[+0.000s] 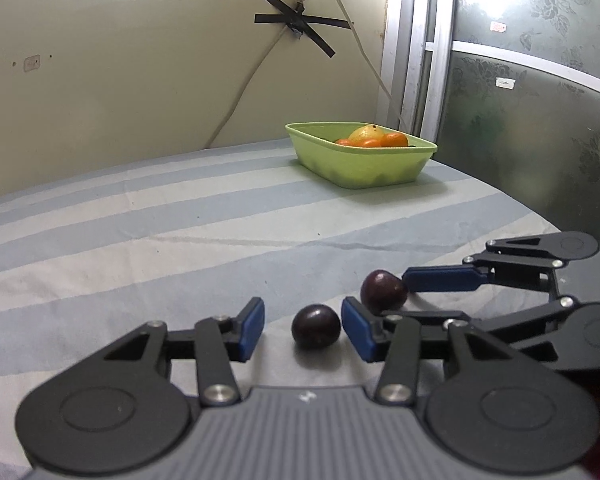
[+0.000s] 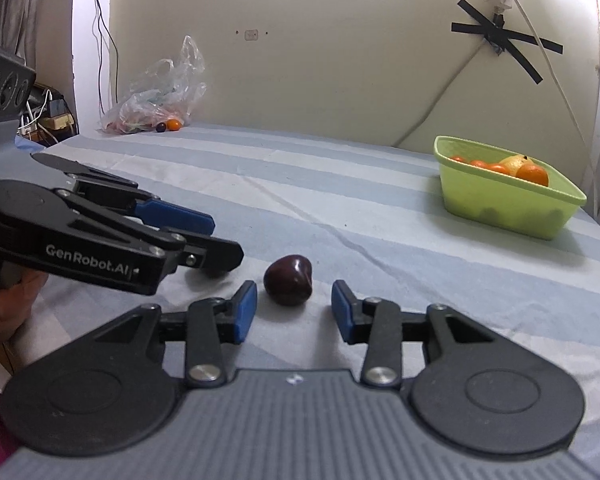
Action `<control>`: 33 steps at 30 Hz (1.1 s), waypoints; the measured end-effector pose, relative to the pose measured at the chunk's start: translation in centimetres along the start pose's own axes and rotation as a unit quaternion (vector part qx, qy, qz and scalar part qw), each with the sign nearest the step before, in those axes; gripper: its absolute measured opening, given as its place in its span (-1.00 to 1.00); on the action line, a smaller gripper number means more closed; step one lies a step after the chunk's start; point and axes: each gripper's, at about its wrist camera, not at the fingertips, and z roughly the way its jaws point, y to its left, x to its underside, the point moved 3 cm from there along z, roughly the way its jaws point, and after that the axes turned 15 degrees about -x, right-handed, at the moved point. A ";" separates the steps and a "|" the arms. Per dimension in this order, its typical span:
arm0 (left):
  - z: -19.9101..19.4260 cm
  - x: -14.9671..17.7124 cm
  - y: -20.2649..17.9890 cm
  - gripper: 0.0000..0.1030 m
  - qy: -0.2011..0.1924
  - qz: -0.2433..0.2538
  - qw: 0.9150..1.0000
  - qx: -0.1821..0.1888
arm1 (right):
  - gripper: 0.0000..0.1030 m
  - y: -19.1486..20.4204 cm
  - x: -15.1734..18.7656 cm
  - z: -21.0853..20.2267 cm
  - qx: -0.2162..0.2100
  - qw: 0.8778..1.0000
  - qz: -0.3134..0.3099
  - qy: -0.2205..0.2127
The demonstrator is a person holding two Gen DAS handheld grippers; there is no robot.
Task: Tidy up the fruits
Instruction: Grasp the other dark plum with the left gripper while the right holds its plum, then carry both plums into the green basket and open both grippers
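- Left wrist view showed the green basket (image 1: pixel 360 156) already holding oranges (image 1: pixel 394 140) and a yellow fruit, far across the striped bed (image 1: pixel 140 220).
- Two dark plums remained outside: one (image 1: pixel 315 326) between the left claw (image 1: pixel 303 330)'s parted, non-touching pads, the other (image 2: pixel 288 280) just ahead of the right claw (image 2: pixel 294 312), likewise apart and empty.
- A bag (image 2: pixel 156 96) with more fruit sat by the wall.
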 end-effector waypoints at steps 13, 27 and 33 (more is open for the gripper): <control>-0.7 0.3 0.6 -0.15 0.001 -0.010 1.000 0.002 | -0.15 0.8 -0.2 0.5 0.003 1.000 -0.024 0.005; -0.3 0.4 0.7 -0.22 0.011 -0.023 0.999 0.024 | -0.15 0.8 -0.3 0.9 0.006 1.000 -0.020 0.011; -0.1 0.5 0.2 -0.22 0.016 -0.015 0.999 0.030 | -0.16 -0.1 -0.3 0.5 0.005 1.000 -0.002 0.010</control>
